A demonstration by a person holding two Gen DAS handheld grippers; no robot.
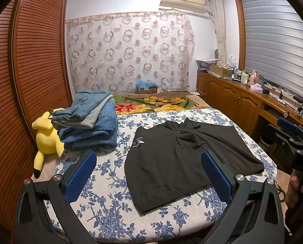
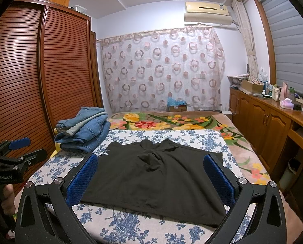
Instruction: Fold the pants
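Black shorts (image 1: pixel 184 160) with a small white logo lie spread flat on the blue-flowered board cover (image 1: pixel 110 213), waistband toward me, wrinkled at the crotch. My left gripper (image 1: pixel 149 174) is open and empty, held above the near left part of the shorts. My right gripper (image 2: pixel 151 181) is open and empty above the near edge of the shorts (image 2: pixel 151 174). The right gripper also shows at the right edge of the left wrist view (image 1: pixel 292 136), and the left gripper at the left edge of the right wrist view (image 2: pixel 19 150).
A pile of folded jeans (image 1: pixel 88 120) sits at the board's far left, next to a yellow plush toy (image 1: pixel 47 136). A flowered blanket (image 1: pixel 161 101) covers the bed beyond. A slatted wardrobe (image 1: pixel 29 71) stands left, a wooden cabinet (image 1: pixel 233 95) with clutter right.
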